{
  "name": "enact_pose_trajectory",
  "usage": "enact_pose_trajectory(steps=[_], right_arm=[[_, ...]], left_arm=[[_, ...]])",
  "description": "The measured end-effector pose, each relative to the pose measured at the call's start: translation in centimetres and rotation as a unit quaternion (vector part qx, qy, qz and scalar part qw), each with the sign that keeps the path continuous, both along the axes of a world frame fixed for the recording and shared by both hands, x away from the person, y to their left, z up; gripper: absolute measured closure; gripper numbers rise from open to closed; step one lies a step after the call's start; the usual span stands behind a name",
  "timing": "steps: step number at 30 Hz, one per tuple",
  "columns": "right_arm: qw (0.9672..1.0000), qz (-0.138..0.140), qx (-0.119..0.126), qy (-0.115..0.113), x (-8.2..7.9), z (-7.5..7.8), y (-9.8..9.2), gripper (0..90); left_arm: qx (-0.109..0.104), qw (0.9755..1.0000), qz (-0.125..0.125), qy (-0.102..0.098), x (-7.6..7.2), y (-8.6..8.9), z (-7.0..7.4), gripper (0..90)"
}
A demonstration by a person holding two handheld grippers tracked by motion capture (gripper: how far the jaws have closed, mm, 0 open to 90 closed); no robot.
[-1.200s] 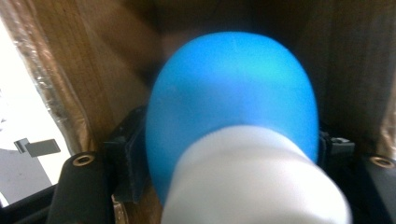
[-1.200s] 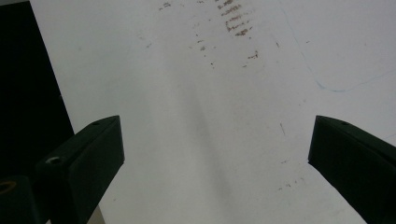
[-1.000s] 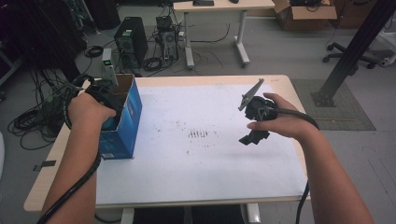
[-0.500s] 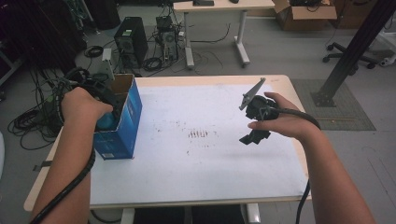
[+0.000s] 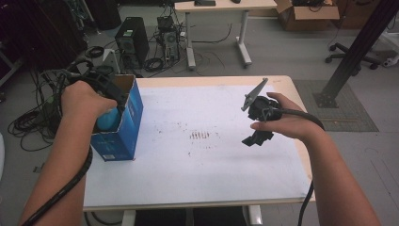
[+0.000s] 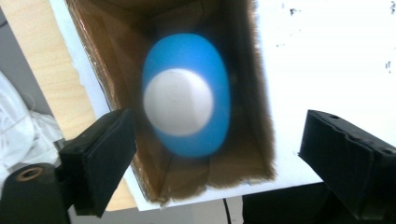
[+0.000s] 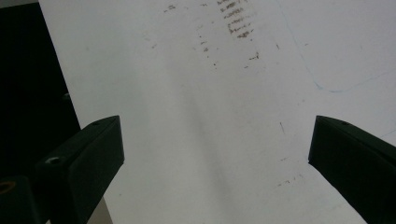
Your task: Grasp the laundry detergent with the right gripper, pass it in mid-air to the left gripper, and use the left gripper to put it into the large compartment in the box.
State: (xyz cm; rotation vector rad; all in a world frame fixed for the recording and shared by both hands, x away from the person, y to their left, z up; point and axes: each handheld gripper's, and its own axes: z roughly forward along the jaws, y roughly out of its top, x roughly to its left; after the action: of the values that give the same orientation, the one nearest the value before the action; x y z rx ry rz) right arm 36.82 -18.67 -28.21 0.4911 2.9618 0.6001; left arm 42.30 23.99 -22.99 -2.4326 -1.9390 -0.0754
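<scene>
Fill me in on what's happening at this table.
A person works with a hand-held gripper in each hand. The left hand-held gripper hangs over the open blue box at the table's left edge; its jaws have just been opening, and the blue and white egg-shaped object sits free inside the box, apart from both pads. The right hand-held gripper hovers open over the bare white tabletop.

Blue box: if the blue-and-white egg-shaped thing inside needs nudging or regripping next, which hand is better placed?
Left. The left tongs hang open directly over the egg-shaped thing in the blue box; the right tongs hover above bare tabletop.
</scene>
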Motion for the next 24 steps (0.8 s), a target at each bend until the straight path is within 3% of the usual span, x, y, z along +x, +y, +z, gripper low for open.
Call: enact_pose_trajectory(steps=[9,16,20,24], right_arm=[[1.0,-0.004,-0.004,-0.002,-0.1,0.5,-0.2,3.4],[1.0,-0.003,-0.003,-0.004,0.0,0.8,-0.1,3.4],[1.0,-0.005,-0.004,-0.004,0.2,0.9,-0.2,3.4],[1.0,-0.006,-0.007,-0.003,0.2,1.0,-0.2,3.5]], left_arm=[[0.003,0.9989,-0.044,-0.017,-0.3,-1.8,2.6,4.0],[0.013,0.9966,-0.08,-0.016,-0.4,-3.2,3.7,0.4],[0.02,0.9929,-0.115,-0.022,-0.5,-4.4,4.1,0.2],[0.025,0.9862,-0.161,-0.029,-0.6,-5.8,4.4,0.4]])
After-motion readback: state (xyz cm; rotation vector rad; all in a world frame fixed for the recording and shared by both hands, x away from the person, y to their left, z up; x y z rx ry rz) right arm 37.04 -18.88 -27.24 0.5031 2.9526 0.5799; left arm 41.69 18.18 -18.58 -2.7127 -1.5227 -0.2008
